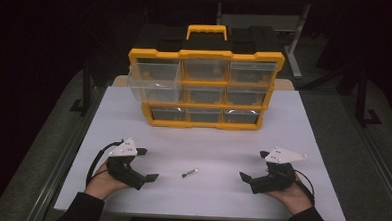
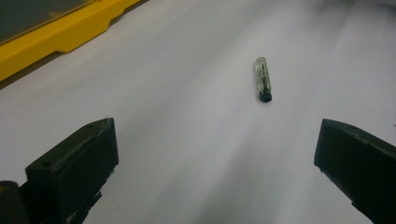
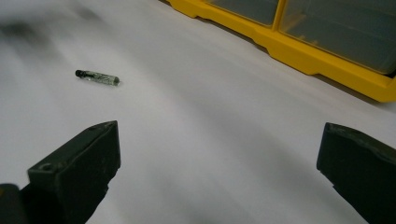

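Yellow organizer (image 1: 205, 55) | clear drawers, contents unclear | vial (image 1: 189, 173) on table (image 1: 293, 125)

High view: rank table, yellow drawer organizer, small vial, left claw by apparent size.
1. Table
2. Yellow drawer organizer
3. Left claw, open
4. Small vial
The claw sits nearer the camera than the organizer, but the gap is too big to matter.

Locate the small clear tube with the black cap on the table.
In the high view the small clear tube lies on the white table, between the left gripper and right gripper, in front of the yellow organizer.
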Tool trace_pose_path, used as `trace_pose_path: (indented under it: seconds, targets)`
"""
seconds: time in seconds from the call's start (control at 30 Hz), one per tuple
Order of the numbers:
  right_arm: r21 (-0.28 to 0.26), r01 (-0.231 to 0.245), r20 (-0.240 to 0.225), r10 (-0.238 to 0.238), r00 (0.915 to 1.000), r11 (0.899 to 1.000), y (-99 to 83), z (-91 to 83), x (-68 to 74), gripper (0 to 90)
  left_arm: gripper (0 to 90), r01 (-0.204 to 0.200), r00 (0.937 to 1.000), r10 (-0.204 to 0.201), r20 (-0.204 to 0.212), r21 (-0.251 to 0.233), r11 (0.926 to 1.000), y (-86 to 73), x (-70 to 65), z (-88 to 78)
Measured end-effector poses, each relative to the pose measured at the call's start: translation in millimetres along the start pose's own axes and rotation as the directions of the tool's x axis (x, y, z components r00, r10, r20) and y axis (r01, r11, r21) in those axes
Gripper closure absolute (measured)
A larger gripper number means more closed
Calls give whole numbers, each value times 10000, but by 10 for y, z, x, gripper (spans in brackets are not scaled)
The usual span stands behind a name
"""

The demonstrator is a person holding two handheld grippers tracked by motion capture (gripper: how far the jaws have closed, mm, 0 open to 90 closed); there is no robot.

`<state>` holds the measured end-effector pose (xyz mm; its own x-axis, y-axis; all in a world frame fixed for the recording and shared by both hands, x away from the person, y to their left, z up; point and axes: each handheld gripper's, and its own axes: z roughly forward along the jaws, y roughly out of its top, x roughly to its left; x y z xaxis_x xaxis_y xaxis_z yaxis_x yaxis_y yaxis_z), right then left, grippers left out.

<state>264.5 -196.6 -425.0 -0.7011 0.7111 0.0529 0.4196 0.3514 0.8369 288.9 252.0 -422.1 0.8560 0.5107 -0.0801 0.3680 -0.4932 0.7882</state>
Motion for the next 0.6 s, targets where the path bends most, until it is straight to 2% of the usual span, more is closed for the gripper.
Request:
trace_pose_path:
  seconds: [0.17, 0.6]
  targets:
    - [-4, -8, -81, 8, 10000, 10000, 9, 1, -1, 0, 0, -87, 9999, 88, -73, 111, 9999, -4, 0, -3]
    - [-98, -63, -190, 61, 9998, 9999, 31, 9, -1, 0, 0, -28, 9999, 28, 110, 64, 10000, 36, 9, 42]
